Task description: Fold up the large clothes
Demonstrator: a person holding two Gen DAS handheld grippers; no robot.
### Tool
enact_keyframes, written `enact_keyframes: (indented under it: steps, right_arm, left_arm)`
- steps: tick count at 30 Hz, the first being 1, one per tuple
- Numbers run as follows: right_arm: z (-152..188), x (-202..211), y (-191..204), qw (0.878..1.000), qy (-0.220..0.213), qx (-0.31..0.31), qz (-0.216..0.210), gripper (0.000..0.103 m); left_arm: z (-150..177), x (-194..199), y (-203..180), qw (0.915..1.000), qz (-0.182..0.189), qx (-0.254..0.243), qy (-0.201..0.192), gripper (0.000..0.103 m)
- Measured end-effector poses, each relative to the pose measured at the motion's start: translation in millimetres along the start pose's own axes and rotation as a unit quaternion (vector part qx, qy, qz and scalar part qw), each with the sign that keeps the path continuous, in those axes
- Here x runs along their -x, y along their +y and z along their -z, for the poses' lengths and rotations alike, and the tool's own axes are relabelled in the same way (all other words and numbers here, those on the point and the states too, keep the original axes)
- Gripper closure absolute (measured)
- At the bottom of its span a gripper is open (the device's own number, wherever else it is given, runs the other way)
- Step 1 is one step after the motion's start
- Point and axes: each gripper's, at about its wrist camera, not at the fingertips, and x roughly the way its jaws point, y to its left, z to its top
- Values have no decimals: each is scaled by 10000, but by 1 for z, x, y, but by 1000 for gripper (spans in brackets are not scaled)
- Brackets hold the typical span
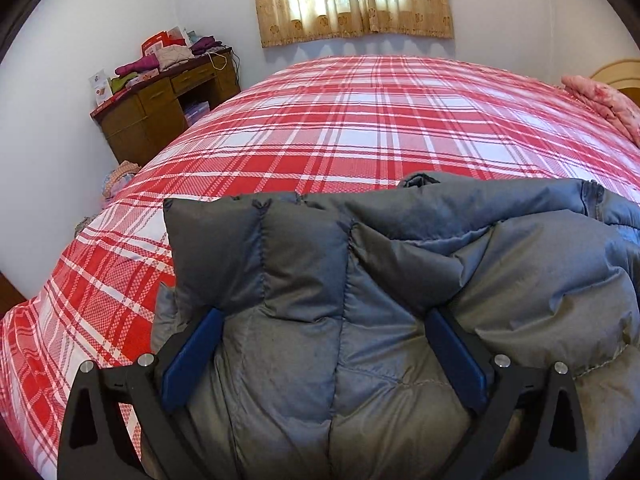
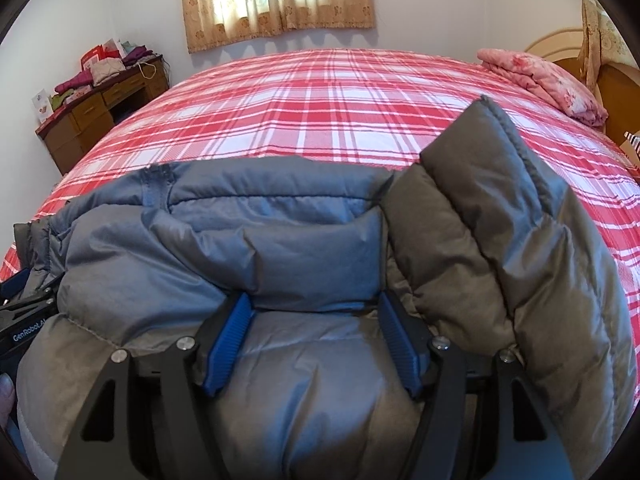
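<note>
- While we are holding both tools over the near edge of the bed, the left gripper [image 1: 320,354] is standing fully spread, and its blue pads [image 1: 192,356] are not pressing anything; a fold of the grey puffer jacket [image 1: 360,280] is lying loose between them.
- We are seeing the right gripper [image 2: 314,340] with its jaws opening at this moment; a quilted fold of the same jacket [image 2: 260,248] is sitting between its ribbed blue pads [image 2: 230,340], and we judge the grip is already letting go.
- We are reading the jacket as lying directly ahead of and under both grippers, with its long axis running from side to side along the near edge, so both hands are about equally near to it.
- We are noticing one padded sleeve [image 2: 500,220] lying out to the right, beside the right gripper and pointing away up the bed; the right hand is the nearer one for it.
- Beyond the jacket, the red checked bedcover [image 1: 360,120] is stretching away, giving room for the next fold, as we are judging it.
- At the far right, a pink folded blanket [image 2: 540,76] is resting well apart from the jacket.
</note>
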Motion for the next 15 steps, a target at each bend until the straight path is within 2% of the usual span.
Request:
enact_keyframes:
  steps: [15]
  right_arm:
    - [-2,-2,-1,9999,62,15,82,34]
  left_arm:
    - [0,-4,-3,9999,-80,-80,57,1]
